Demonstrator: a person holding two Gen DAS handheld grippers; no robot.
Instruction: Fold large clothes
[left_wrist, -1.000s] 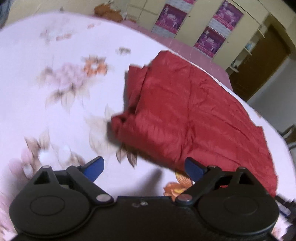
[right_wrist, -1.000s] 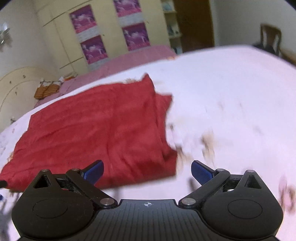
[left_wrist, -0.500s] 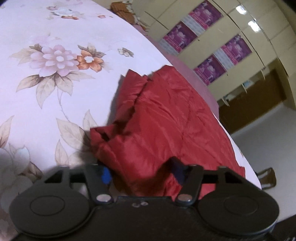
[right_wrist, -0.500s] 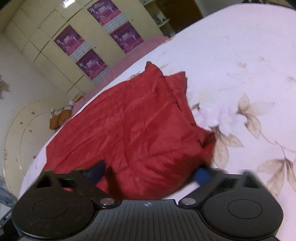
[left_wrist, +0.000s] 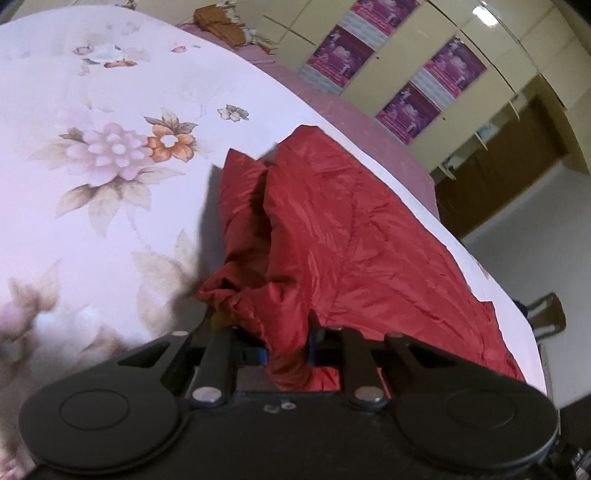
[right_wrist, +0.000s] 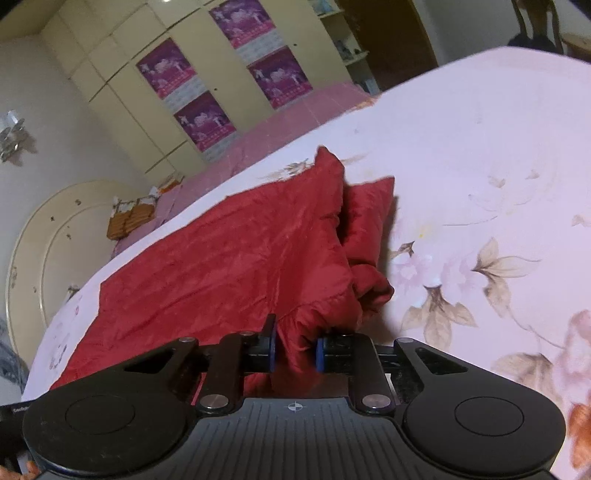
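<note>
In the left wrist view, the pale pink bedsheet printed with pink and orange flowers (left_wrist: 110, 155) fills the picture from nine o'clock round to twelve, and the large crumpled dark red shiny garment (left_wrist: 351, 236) lies on it, running from the centre out toward four o'clock along the bed's far edge. The black left gripper with blue pads (left_wrist: 286, 350) sits at six o'clock; its jaws have just been closing and now pinch a bunched corner of the red fabric, which bulges up between and above the pads. Beyond the bed, from one to three o'clock, stand cream wardrobe doors (left_wrist: 491, 48) carrying purple posters (left_wrist: 454, 68), and a brown woven item (left_wrist: 218, 22) lies at twelve o'clock on the rose-coloured bed border. In the right wrist view, the same red garment (right_wrist: 229, 258) spreads from eight o'clock up to the centre, with a folded flap rising near twelve o'clock, and the flowered sheet (right_wrist: 480, 192) covers the side from one to five o'clock. The black right gripper with blue pads (right_wrist: 293, 350) at six o'clock has likewise just been closing, and its pads squeeze a gathered ruffle of the garment's near corner. Posters (right_wrist: 205, 120) on the wardrobe hang at eleven o'clock.
</note>
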